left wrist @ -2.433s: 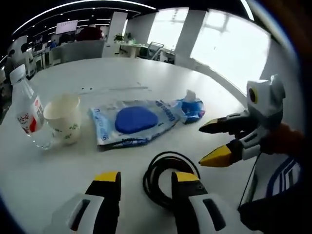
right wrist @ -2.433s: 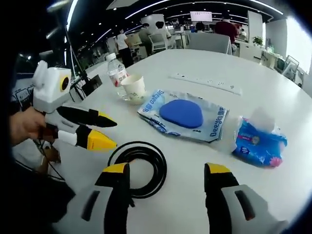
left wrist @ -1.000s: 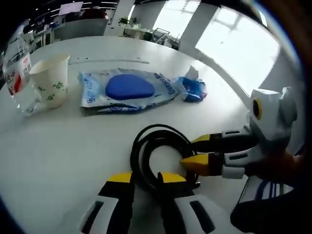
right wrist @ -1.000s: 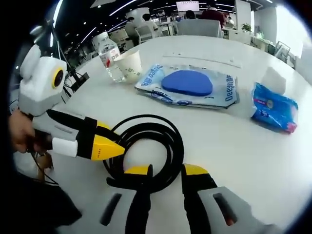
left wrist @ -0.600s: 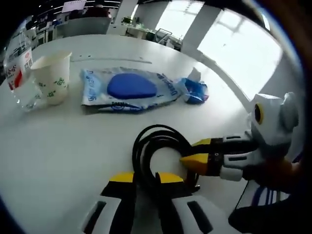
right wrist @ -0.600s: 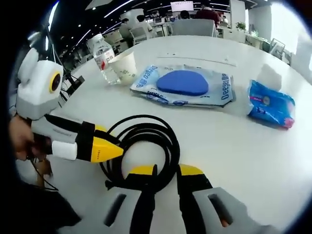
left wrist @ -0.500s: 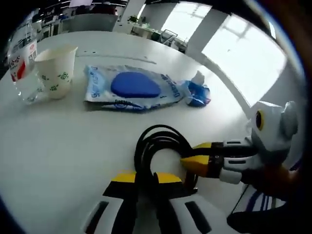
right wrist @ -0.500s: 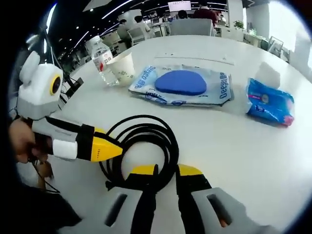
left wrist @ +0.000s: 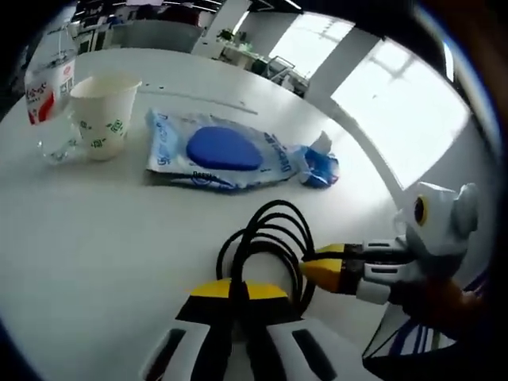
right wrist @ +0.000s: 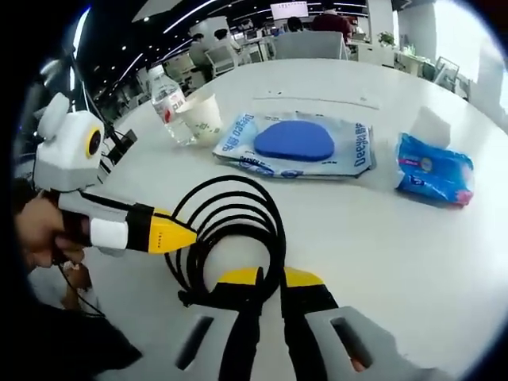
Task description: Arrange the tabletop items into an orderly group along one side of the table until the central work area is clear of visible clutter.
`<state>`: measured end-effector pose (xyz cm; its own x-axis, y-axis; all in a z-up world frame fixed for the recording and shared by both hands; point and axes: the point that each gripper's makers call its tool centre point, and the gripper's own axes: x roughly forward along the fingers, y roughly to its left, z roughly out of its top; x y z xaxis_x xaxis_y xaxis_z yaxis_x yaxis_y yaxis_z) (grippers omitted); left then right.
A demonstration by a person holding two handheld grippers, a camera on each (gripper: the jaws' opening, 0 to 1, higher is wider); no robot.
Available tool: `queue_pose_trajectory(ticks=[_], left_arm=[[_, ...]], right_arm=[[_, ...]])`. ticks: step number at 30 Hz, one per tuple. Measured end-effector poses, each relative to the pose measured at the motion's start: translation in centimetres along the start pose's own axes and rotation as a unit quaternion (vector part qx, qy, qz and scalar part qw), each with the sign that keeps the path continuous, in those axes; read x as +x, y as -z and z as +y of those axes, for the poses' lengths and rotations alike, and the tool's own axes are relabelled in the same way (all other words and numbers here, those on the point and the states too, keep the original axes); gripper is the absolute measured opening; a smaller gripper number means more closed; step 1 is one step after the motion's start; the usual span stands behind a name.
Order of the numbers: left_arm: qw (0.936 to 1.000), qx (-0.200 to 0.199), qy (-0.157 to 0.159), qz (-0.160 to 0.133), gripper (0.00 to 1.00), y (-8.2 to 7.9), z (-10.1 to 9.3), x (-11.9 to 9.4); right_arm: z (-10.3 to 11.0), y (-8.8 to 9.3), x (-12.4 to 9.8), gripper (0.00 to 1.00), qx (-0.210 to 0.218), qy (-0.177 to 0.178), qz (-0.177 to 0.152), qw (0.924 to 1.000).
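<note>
A black cable coil is held between both grippers, its far loop tilted up off the white table. My left gripper is shut on the coil's near strand. My right gripper comes in from the right, shut on the coil's side. In the right gripper view my right gripper pinches the cable coil, and my left gripper grips its left side. Beyond lie a bagged blue mouse, a blue tissue pack, a paper cup and a water bottle.
The cup and the bottle stand close together at the table's left side. A long cable slot runs across the table behind the bag. Office desks and seated people are in the background. A hand holds the left gripper.
Both grippers moved in from open and shut on the cable coil. In the last half second the coil's far side has risen off the table.
</note>
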<state>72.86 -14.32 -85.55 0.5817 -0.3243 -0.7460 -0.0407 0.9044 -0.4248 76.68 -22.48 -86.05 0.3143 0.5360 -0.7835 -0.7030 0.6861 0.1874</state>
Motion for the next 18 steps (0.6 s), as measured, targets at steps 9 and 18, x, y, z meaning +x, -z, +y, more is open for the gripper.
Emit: queue_pose_trajectory(ticks=[9, 18], left_arm=[[0.9997, 0.006, 0.013, -0.018, 0.0, -0.6, -0.7, -1.9], [0.999, 0.033, 0.017, -0.025, 0.0, -2.2, -1.7, -2.7]], right_arm=[[0.8, -0.9, -1.4, 0.02, -0.003, 0.0, -0.013, 0.9999], [0.4, -2.2, -2.6, 0.02, 0.01, 0.001, -0.027, 0.9996]])
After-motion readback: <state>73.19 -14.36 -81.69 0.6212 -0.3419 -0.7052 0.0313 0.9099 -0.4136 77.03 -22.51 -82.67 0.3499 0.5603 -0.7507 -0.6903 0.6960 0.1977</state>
